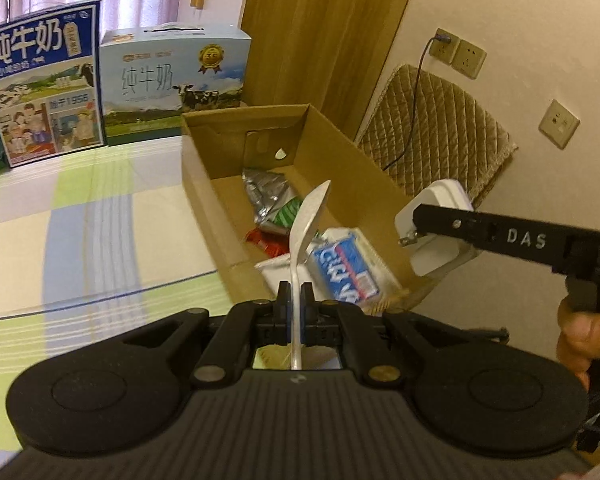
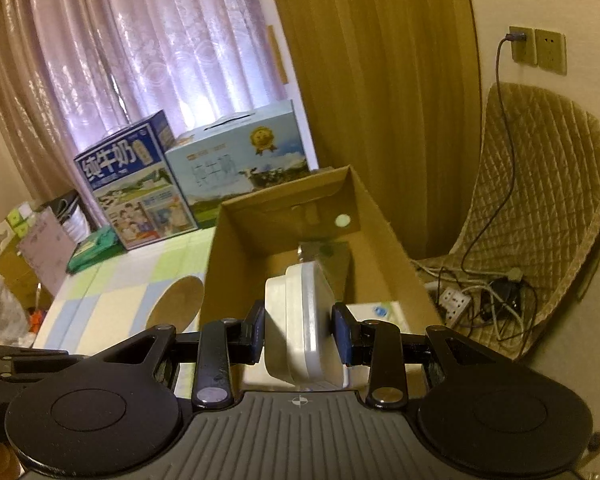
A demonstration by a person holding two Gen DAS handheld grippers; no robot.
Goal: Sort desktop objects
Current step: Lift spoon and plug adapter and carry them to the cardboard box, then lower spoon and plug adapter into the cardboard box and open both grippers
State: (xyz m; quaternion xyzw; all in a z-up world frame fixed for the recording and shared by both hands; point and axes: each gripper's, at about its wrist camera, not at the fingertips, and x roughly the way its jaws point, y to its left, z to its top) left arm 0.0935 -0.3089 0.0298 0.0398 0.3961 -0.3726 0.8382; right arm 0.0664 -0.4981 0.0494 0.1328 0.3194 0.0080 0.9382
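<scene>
Left gripper (image 1: 296,294) pinches a white spoon (image 1: 306,224) by its handle; right gripper (image 2: 298,332) clamps a white charger (image 2: 300,320) — both above the cardboard box (image 1: 204,184). Risk: the thinly held spoon pivots, landing outside.

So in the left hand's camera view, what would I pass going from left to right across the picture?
Dark blue milk carton → pale blue milk carton → cardboard box → spoon → white plug → quilted cushion → wall socket.
</scene>
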